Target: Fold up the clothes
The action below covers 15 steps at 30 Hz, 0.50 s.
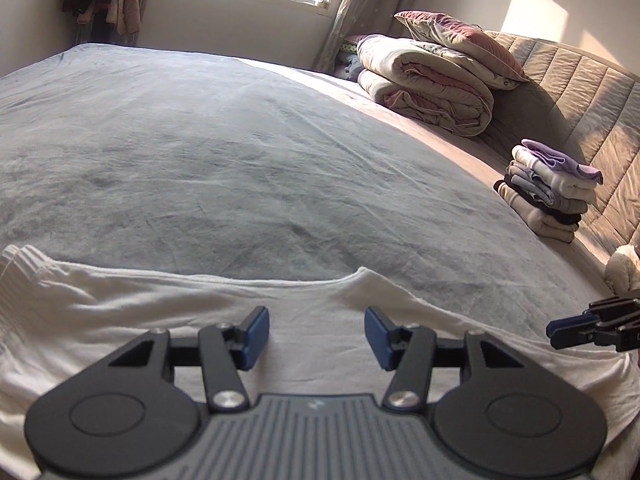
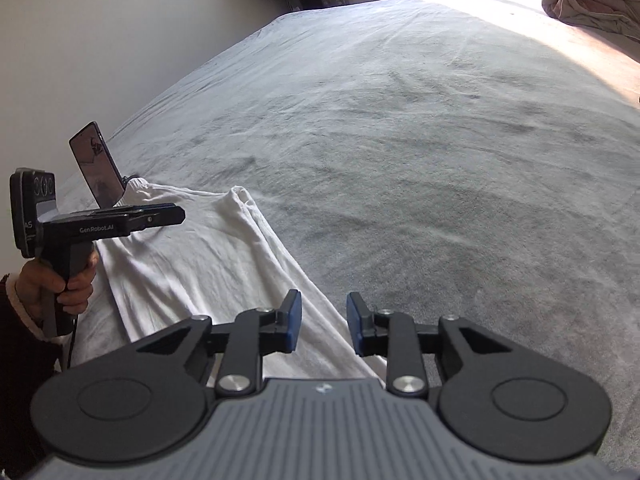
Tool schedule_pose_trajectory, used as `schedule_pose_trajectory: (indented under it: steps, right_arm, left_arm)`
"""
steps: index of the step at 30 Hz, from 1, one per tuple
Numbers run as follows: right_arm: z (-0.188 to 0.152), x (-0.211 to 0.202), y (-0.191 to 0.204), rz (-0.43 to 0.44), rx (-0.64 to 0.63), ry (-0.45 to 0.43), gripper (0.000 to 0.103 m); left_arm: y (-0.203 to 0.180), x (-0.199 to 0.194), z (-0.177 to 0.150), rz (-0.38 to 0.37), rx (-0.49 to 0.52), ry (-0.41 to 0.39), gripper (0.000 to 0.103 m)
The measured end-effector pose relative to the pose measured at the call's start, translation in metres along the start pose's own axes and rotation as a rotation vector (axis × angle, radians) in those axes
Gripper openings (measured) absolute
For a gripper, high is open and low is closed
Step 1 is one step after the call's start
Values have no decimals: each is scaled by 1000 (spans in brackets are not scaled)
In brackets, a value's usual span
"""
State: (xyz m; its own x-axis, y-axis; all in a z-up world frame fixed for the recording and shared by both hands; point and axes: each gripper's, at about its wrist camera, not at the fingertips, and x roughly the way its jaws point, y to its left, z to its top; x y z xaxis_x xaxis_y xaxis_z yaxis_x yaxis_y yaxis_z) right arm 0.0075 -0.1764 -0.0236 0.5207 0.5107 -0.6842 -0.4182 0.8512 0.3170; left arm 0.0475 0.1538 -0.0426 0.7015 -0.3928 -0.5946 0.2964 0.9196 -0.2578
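Observation:
A white garment [image 1: 304, 344] lies flat along the near edge of the grey bed cover [image 1: 224, 160]. It also shows in the right wrist view [image 2: 208, 264], stretching away to the left. My left gripper [image 1: 316, 336] is open and empty, just above the garment's middle. My right gripper [image 2: 323, 326] is open and empty, over the garment's right-hand end where it meets the grey cover [image 2: 440, 140]. The right gripper's fingertips show at the left wrist view's right edge [image 1: 560, 330]. The left gripper shows held in a hand in the right wrist view [image 2: 176, 214].
A stack of folded clothes [image 1: 548, 188] stands at the right by the padded headboard [image 1: 580, 92]. A rolled duvet with a pillow [image 1: 436, 76] lies at the far right. A phone [image 2: 96, 168] stands upright beyond the garment's left end. A fluffy white item [image 1: 624, 268] lies at the right edge.

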Motion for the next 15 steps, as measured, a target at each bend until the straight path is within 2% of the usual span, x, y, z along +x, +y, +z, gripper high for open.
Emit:
schedule_pose_trajectory:
  steps: [4, 8, 14, 15]
  right_arm:
    - [-13, -6, -1, 20, -55, 1, 27]
    - [-19, -8, -7, 34, -87, -10, 27]
    - [-23, -7, -9, 45, -132, 0, 27]
    - [-25, -6, -9, 39, -137, 3, 27]
  left_arm:
    - [-11, 12, 9, -1, 37, 7, 54]
    - [-21, 29, 20, -23, 85, 53, 54]
    - [-29, 50, 25, -22, 175, 71, 54]
    - [-26, 51, 24, -29, 165, 62, 54]
